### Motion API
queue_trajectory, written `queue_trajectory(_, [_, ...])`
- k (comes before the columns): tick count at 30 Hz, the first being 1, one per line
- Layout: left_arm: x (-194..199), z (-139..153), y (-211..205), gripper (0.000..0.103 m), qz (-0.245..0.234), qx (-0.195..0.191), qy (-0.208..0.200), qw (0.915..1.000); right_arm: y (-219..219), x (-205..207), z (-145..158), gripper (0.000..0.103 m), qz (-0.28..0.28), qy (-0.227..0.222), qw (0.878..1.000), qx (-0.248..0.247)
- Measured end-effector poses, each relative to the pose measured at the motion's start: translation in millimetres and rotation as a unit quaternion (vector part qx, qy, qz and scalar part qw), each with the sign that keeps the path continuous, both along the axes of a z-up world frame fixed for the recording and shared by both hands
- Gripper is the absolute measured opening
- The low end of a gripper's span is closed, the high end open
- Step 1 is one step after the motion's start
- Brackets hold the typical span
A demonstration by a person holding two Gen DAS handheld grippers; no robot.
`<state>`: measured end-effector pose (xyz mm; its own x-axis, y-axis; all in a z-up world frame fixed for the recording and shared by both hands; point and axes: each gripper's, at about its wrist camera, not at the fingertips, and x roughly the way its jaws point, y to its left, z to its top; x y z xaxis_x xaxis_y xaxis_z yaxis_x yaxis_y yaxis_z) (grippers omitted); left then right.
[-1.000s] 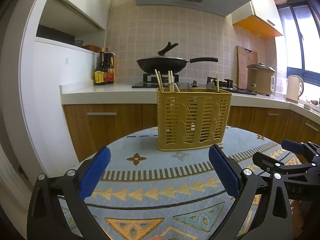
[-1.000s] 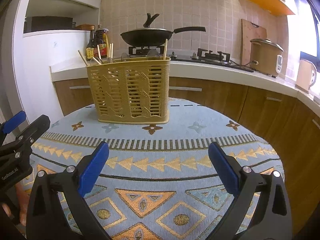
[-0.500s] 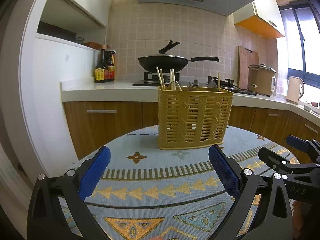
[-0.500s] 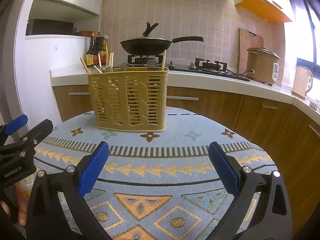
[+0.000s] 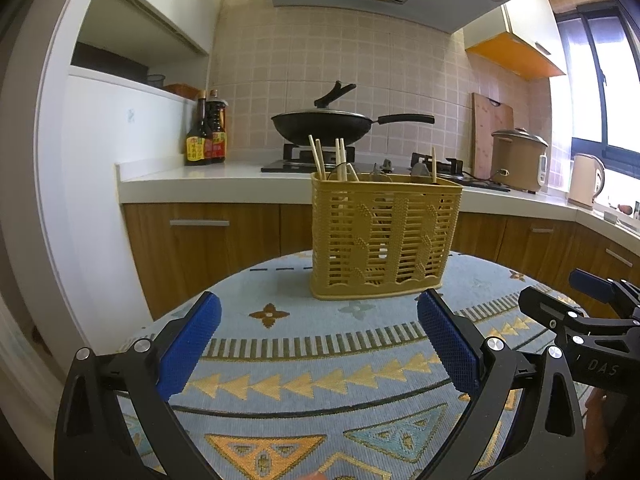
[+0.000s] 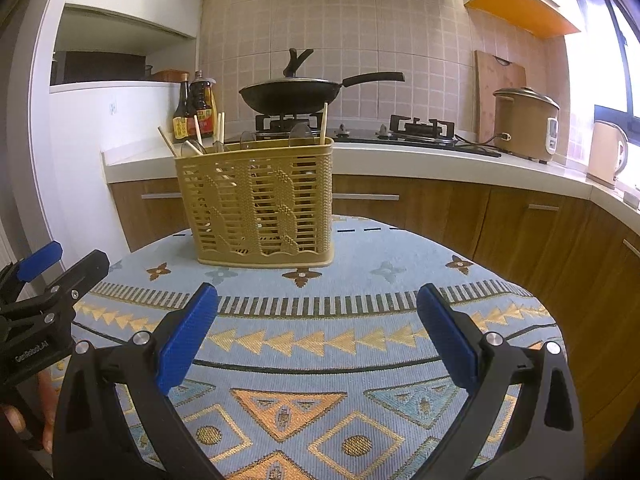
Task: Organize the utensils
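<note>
Yellow slotted caddy (image 5: 386,238) upright at the far middle of the cloth-covered worktop (image 5: 304,344), chopsticks (image 5: 338,159) and spoon handles standing in it. Left gripper (image 5: 318,346) and right gripper (image 6: 316,334): jaws spread, empty, well short of it. Chopsticks judged light, stiff, smooth; pinch near the exposed tops. Versus 1.0 s ago, both views sit slightly higher, caddy lower in frame

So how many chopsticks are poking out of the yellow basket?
5: four chopsticks bunched at the left end of the basket, one chopstick near the right end. Shorter ones may be hidden inside.
</note>
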<state>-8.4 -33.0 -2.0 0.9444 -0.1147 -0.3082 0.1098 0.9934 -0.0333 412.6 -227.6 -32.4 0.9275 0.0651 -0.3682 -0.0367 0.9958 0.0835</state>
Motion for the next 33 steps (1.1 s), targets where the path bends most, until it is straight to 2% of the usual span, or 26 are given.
queue_trajectory(33, [0.5, -2.0, -0.1, 0.095, 0.006, 0.005, 0.005, 1.0000, -0.6, 1.9, -1.6, 0.095, -0.005, -0.002, 1.000, -0.015])
